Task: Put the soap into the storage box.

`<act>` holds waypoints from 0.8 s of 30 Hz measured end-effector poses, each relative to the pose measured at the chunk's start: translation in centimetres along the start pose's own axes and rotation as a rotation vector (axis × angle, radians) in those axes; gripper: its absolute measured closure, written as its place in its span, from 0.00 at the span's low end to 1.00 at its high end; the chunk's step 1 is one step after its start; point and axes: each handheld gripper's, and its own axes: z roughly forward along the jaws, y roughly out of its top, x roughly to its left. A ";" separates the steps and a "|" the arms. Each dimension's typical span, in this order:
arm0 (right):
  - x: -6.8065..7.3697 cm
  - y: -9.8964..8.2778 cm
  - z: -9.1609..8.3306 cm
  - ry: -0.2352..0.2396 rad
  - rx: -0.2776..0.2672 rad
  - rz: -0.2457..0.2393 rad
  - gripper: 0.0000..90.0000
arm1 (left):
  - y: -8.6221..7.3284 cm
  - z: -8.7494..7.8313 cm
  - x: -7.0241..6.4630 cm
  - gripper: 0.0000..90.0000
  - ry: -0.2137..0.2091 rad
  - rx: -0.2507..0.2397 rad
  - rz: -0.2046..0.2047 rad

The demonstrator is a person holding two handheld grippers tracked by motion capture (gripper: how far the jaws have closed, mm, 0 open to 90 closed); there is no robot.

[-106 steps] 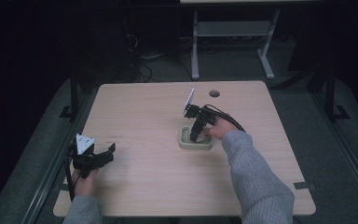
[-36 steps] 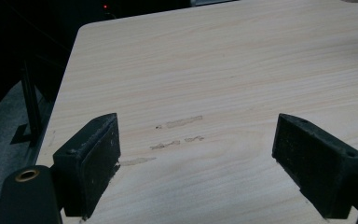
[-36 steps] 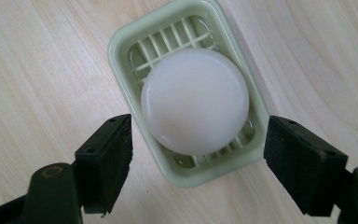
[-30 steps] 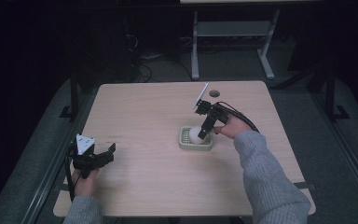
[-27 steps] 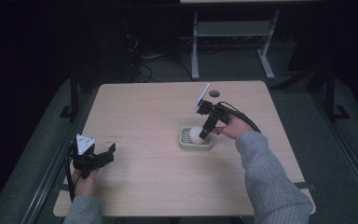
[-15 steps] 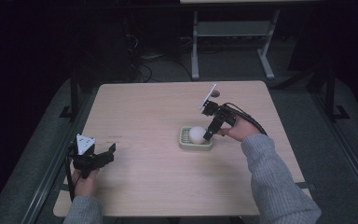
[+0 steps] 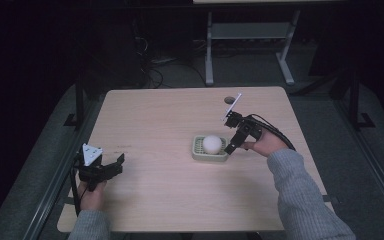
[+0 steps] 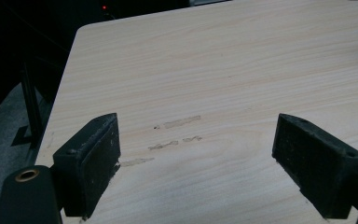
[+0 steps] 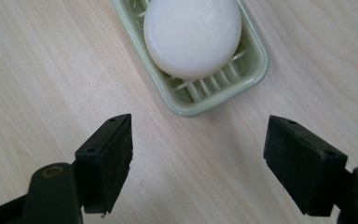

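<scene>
A round white soap bar lies in a pale green slotted soap dish near the middle of the wooden table. My right gripper hovers just right of the dish, open, jaws wide apart with bare wood between them and the dish just beyond their tips. My left gripper rests at the table's near left corner, open, nothing between its jaws.
A small dark round hole sits near the table's far edge. Faint tape marks show on the wood ahead of the left gripper. A white desk frame stands on the floor beyond the table.
My right gripper has drawn back to the right, off the dish, leaving the white soap bar lying in it. The left gripper has stayed still.
</scene>
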 end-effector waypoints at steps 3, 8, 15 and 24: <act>0.1 -0.4 0.1 -0.001 0.010 0.005 0.26 | 0.0 0.0 0.0 0.17 0.000 -0.001 0.001; 0.0 -1.2 0.2 -0.001 0.003 0.012 0.26 | 0.0 0.0 0.0 0.16 -0.001 -0.002 0.002; 0.0 -2.2 0.1 0.000 -0.002 0.023 0.26 | 0.0 0.0 -0.1 0.16 -0.001 0.001 0.001; 0.1 -3.7 0.2 0.005 -0.017 0.033 0.26 | 0.0 0.1 -0.1 0.16 -0.005 -0.002 0.007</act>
